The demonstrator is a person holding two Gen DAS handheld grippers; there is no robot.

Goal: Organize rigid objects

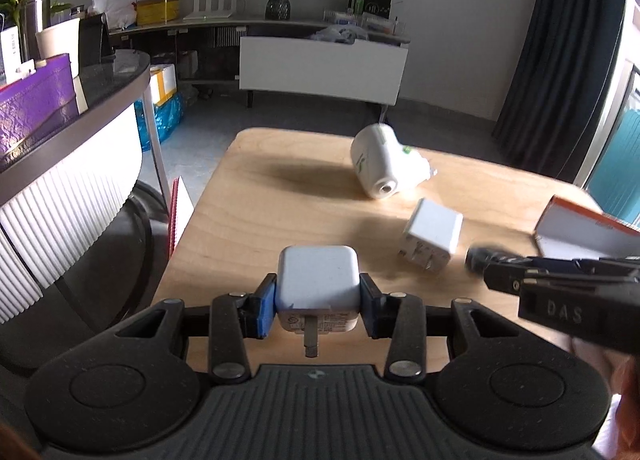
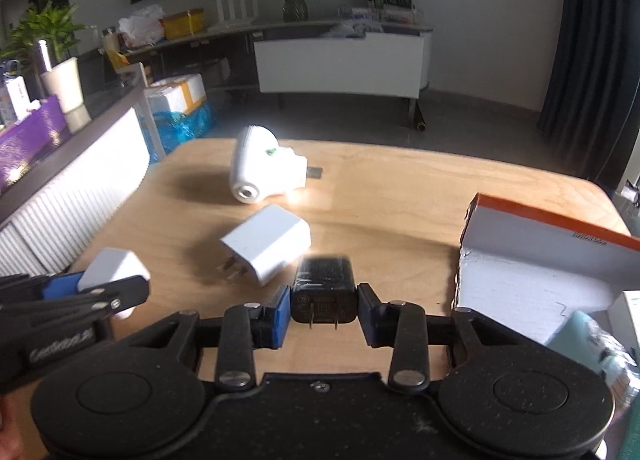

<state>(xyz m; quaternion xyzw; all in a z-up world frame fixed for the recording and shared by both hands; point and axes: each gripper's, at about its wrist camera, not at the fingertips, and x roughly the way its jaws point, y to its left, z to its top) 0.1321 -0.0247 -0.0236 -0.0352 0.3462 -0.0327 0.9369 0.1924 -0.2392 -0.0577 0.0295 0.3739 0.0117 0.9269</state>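
On the pale wooden table [image 2: 400,195], both grippers are already loaded: the left gripper [image 1: 318,296] is clamped across the flat sides of a small white cube-shaped plastic charger [image 1: 318,280], its metal prong pointing back toward the camera, and the right gripper [image 2: 323,306] is closed on the sides of a small black plastic charger [image 2: 323,286], prongs likewise facing back. Two more pieces lie loose farther out: a white rectangular plug adapter [image 2: 268,246] on its side just beyond the black charger, and a rounded white travel adapter [image 2: 260,169] well behind it. An open white cardboard box with an orange rim [image 2: 532,260] stands to the right. These chargers look light, hard and smooth-shelled, so they should neither deform nor break, but glossy plastic can slip or twist; squeezing two flat opposite faces near the middle, clear of the prongs, seems the safest hold.
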